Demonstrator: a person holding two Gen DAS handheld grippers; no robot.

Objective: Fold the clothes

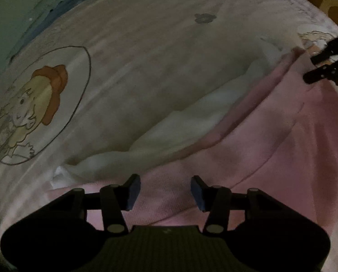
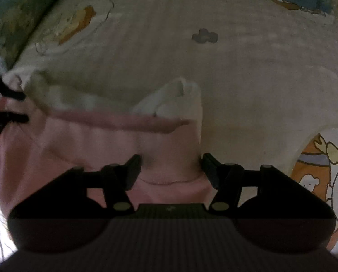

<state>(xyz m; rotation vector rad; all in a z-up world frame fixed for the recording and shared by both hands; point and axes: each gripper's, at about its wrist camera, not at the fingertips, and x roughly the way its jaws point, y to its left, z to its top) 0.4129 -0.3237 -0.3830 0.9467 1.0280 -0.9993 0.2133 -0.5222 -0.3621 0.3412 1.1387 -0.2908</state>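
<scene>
A pink garment (image 1: 270,140) with a white lining (image 1: 187,122) lies on a pale bedsheet (image 1: 146,45). My left gripper (image 1: 165,192) is open just above the garment's near left part, nothing between its fingers. My right gripper (image 2: 171,170) is open over the garment's pink edge (image 2: 169,176), with cloth lying between its spread fingers. The garment (image 2: 78,140) stretches left, white lining (image 2: 173,99) beyond it. Each gripper shows in the other's view: the right one at the far right (image 1: 313,70), the left one at the far left (image 2: 17,107).
The sheet carries cartoon prints: a girl in a circle (image 1: 33,108), a small grey flower (image 1: 205,18), another figure (image 2: 327,181). A blue-green blanket (image 2: 15,11) lies along the far edge of the bed.
</scene>
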